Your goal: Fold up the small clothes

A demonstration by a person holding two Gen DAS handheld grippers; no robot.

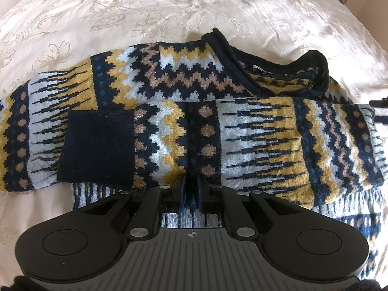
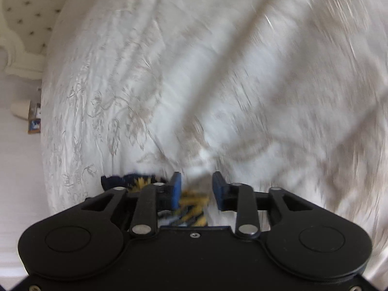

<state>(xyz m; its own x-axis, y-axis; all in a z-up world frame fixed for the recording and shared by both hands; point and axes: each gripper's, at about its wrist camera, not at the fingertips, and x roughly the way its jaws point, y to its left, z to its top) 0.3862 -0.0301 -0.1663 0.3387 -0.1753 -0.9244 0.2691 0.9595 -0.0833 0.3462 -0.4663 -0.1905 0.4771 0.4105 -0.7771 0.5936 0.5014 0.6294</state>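
Fingers (image 1: pixel 184 191) of the left gripper (image 1: pixel 191 191): nearly closed, pinching a fold of the patterned sweater (image 1: pixel 169 111) at its near edge, likely to lift or pin that edge. Sweater lies flat on the cream bedspread (image 1: pixel 121 7); one sleeve is folded across the body, its navy cuff (image 1: pixel 97 148) left of the grip, the collar (image 1: pixel 266 63) beyond it.

Right wrist view, blurred: right gripper (image 2: pixel 197 189) has its pads apart. A bit of the sweater's yellow-navy knit sits between them, nearer the left pad; grip not evident, probably lining up on an edge. Bedspread fills everything beyond.
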